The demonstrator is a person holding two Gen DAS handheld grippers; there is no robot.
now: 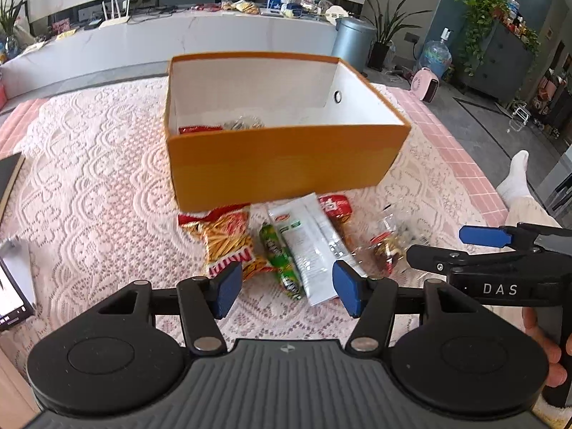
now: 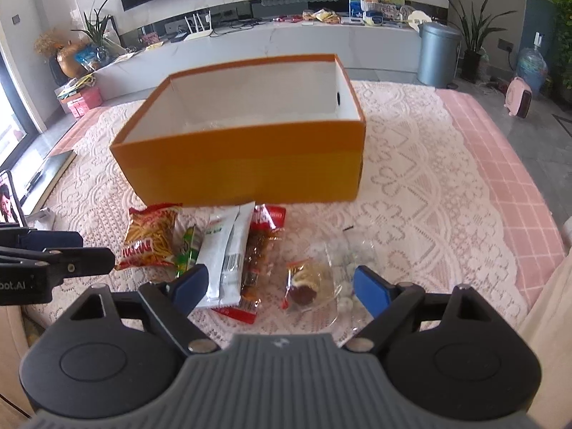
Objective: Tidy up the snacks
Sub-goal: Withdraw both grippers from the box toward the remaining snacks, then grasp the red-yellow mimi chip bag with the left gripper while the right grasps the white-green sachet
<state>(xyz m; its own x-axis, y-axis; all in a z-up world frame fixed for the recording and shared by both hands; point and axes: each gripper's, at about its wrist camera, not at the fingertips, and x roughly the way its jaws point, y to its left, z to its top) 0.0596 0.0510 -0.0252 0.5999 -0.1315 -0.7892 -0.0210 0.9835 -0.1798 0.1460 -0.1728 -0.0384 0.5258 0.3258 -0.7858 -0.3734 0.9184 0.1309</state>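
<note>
Orange cardboard is filling my view: the box [image 1: 286,164] is sitting on the lace cloth [image 1: 100,186], already holding a red packet [image 1: 198,129]. The remaining snacks are lying in a heap just in front of it. My left gripper [image 1: 284,287] is hovering with jaws spread and empty over the green stick pack [image 1: 282,261] and white pouch [image 1: 311,250]; my right gripper [image 2: 280,286], equally wide and empty, is hanging over the clear bag [image 2: 321,282]. I am worrying that overlapping wrappers drag together, crinkly film slips, or the two grippers collide.
</note>
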